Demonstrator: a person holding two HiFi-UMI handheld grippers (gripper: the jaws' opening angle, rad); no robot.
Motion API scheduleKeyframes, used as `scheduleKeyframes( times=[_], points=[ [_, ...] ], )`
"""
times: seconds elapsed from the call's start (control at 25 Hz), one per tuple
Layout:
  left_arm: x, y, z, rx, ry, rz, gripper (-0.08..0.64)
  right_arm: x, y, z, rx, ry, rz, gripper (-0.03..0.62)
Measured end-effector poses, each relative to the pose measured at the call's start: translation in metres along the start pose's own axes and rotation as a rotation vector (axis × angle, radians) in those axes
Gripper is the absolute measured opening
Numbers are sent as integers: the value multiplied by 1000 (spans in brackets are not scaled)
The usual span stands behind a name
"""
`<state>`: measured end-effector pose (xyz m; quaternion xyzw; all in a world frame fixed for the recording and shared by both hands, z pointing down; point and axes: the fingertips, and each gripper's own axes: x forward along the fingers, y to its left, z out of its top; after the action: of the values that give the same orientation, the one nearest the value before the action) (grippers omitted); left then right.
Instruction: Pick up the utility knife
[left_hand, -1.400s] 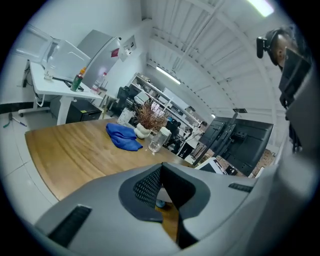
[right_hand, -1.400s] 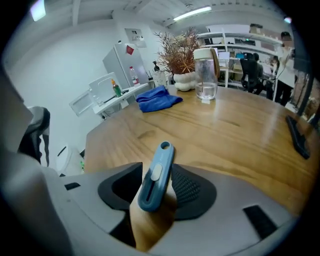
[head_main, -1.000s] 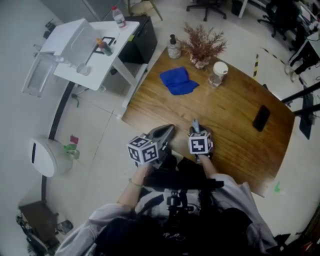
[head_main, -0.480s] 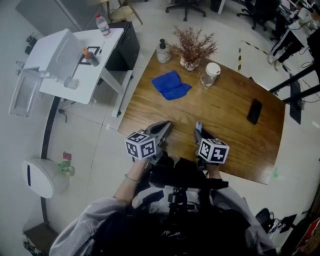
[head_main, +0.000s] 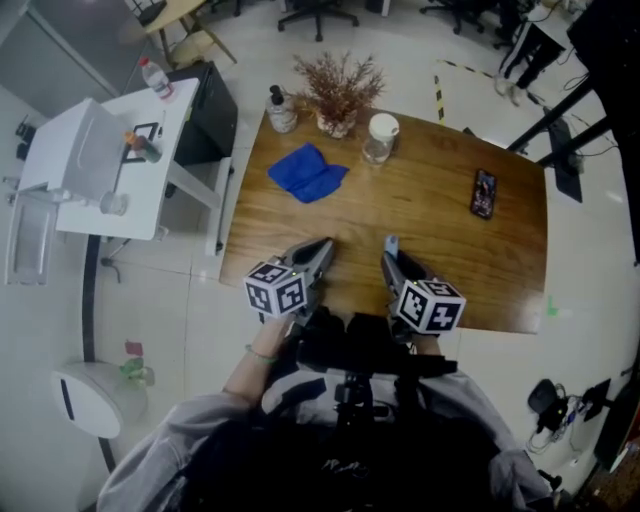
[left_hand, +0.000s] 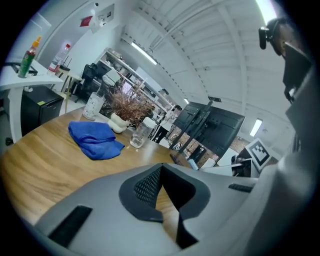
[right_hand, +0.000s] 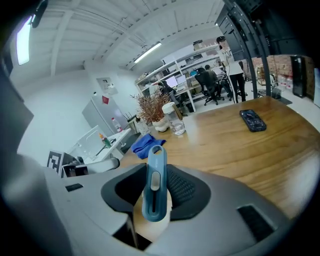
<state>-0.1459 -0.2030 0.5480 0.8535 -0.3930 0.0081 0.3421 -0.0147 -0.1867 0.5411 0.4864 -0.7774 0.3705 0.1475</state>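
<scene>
The blue utility knife (right_hand: 154, 185) stands upright between the jaws of the right gripper (head_main: 392, 262), held above the near edge of the wooden table (head_main: 440, 230) (it is lifted off the wood). Its slider faces the right gripper view's camera, and its looped end sticks out past the fingertips. The jaws are closing on the knife's sides, and the ribbed pads (right_hand: 181, 186) press against it. The left gripper (head_main: 318, 252) hovers beside it over the same near edge, nearer the table's left corner, with its jaw tips brought together and empty. Farther across the table, a folded blue cloth (head_main: 306, 172) lies toward the far left. A vase of dried branches (head_main: 337, 95), a pump bottle (head_main: 282, 110) and a clear jar with a white lid (head_main: 379, 137) stand along the far edge. A dark phone (head_main: 484, 193) lies flat toward the table's right side. A white side table (head_main: 110, 160) stands off the wooden table's left edge
</scene>
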Motion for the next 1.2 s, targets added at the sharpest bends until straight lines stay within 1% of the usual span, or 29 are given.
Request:
scheduleKeyframes(
  times=[0.08,0.24,0.44,0.56,0.68,0.76,1.0,1.08,1.2],
  points=[
    [5,-4,-2,1,4,-18,5,-2,-4,-2,6,-2,-5,143],
    [10,-12,4,-23,-39,-53,5,-5,-9,-4,17,-5,-8,143],
    [12,-16,2,-22,-34,-53,5,-7,-12,-5,16,-3,-4,143],
    [13,-18,0,-22,-31,-51,5,-4,-15,-12,15,14,1,143],
    [14,-19,-2,-22,-28,-48,5,4,-23,-21,1,46,-14,143],
    [14,-21,-3,-23,-25,-47,5,13,-31,-30,-24,84,-36,143],
    [13,-21,-8,-26,-12,-30,5,58,-60,-51,-165,203,-122,143],
    [12,-21,-9,-29,-11,-24,5,71,-63,-59,-206,248,-133,143],
    [11,-21,-10,-31,-11,-17,5,82,-64,-72,-240,306,-139,143]
  ],
)
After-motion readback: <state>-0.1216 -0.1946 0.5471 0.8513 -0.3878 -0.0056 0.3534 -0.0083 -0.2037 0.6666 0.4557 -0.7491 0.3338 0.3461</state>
